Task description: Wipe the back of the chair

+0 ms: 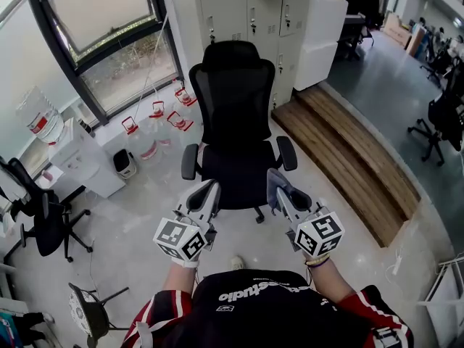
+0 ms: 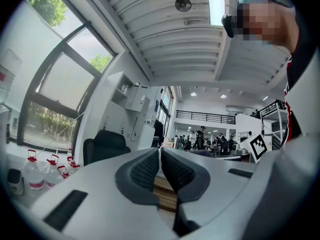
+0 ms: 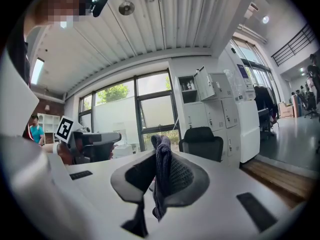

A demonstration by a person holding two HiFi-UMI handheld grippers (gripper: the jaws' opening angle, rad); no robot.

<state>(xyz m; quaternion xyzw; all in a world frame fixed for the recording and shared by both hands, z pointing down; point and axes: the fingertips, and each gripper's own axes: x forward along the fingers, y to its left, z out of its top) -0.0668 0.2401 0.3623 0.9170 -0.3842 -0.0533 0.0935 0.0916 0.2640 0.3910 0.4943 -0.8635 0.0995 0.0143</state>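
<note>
A black office chair (image 1: 238, 122) with a mesh back and headrest stands ahead of me, its seat facing me. In the left gripper view the chair (image 2: 106, 145) shows small at the left; in the right gripper view the chair (image 3: 201, 141) sits beyond the jaws. My left gripper (image 1: 212, 188) is held low before the seat's front left, jaws shut with nothing between them (image 2: 160, 159). My right gripper (image 1: 277, 183) is at the seat's front right, shut on a dark grey cloth (image 3: 161, 176) that hangs down between the pads. Both grippers are apart from the chair.
White lockers (image 1: 250, 13) stand behind the chair. Water jugs with red caps (image 1: 156, 125) sit by the window at left. A wooden step (image 1: 348, 158) runs along the right. Other black chairs (image 1: 43, 220) stand at the far left and far right (image 1: 438, 118).
</note>
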